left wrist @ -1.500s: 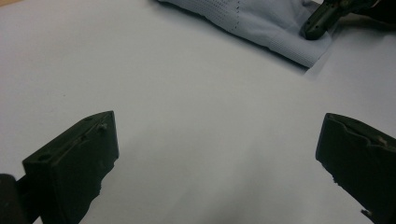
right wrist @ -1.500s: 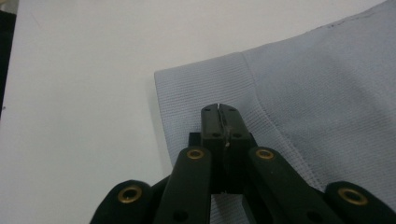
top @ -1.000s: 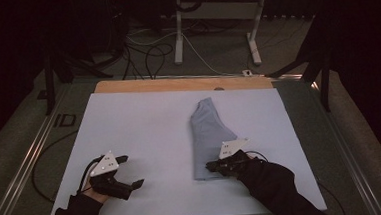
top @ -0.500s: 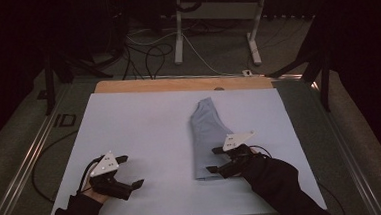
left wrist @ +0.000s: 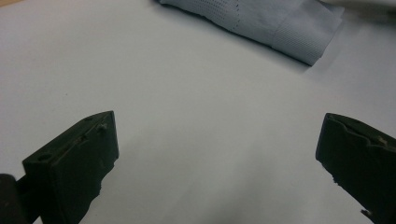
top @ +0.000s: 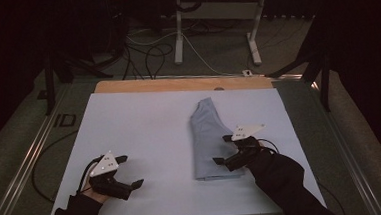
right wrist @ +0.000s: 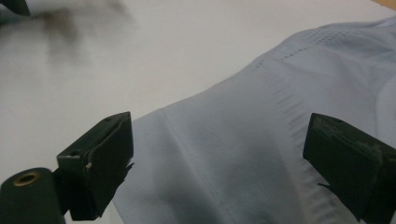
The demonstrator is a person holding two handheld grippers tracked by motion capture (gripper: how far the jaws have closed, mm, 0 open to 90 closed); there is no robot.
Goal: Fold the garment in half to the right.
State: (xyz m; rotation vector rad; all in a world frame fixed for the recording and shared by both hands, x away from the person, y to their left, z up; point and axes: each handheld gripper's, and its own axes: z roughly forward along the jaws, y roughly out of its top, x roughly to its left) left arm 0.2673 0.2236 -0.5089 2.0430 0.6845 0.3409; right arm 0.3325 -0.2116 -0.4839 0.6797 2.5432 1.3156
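While the left gripper (top: 127, 170) rested near the front left corner of the white table cover (top: 139, 125), its jaws stood wide apart with nothing between them; the left gripper view showed bare cover ahead and the garment's hem farther off. Toward the middle and right of the table lay the light blue garment (top: 208, 141), folded into a narrow strip running from the near edge toward the far one, flat on the cover and well apart from the left gripper. At its near right edge hung the right gripper (top: 222, 150), whose jaws had just been opening and now stood at full spread; in the right gripper view the cloth (right wrist: 243, 154) lay below and between them, but neither pad pressed on it, so it seemed released, not held.

Judging by that, the lengthwise folding looked done and the last fold freshly let go. What probably remained was a crosswise fold to shorten the strip, or some smoothing of the slightly uneven far end.
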